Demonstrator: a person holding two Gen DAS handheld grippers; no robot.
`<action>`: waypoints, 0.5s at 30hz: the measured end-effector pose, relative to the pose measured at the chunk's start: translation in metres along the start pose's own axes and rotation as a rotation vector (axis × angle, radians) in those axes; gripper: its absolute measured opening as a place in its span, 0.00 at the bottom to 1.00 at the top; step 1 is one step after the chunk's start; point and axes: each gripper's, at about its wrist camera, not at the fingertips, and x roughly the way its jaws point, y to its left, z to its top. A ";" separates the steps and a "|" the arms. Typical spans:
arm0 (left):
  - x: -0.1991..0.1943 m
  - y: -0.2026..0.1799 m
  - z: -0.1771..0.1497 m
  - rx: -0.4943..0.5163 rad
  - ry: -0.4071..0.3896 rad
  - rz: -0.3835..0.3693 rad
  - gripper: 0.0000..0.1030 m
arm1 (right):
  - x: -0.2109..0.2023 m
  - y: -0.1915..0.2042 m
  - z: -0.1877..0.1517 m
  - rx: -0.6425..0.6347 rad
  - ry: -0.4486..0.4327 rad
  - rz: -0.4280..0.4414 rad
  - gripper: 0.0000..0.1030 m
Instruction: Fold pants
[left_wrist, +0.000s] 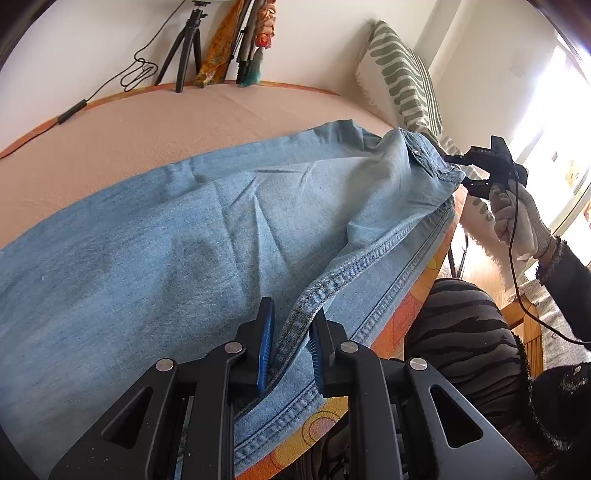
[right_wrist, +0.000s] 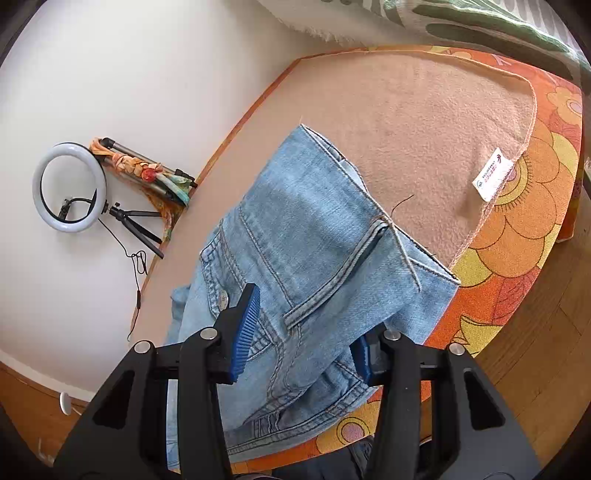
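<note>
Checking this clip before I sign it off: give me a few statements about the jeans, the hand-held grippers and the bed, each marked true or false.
1. The left hand-held gripper has a seamed edge of the jeans between its fingers. True.
2. The jeans are dark black denim. False: they are light blue.
3. The right hand-held gripper straddles the waistband end of the jeans, its blue pads spread apart. True.
4. The jeans lie on a bare wooden floor. False: they lie on a pink blanket over a bed.
5. A ring light on a small tripod stands by the wall. True.
6. The hand holding the right hand-held gripper is bare. False: it wears a light glove.
</note>
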 end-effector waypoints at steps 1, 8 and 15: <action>0.001 -0.001 0.000 0.006 0.002 0.001 0.14 | 0.001 -0.002 0.002 0.004 0.007 -0.026 0.13; -0.013 -0.010 -0.001 0.042 -0.025 0.000 0.10 | -0.037 0.003 0.002 -0.066 0.002 -0.062 0.05; -0.001 -0.019 -0.015 0.062 0.023 0.004 0.10 | -0.018 -0.012 -0.006 -0.094 0.072 -0.166 0.05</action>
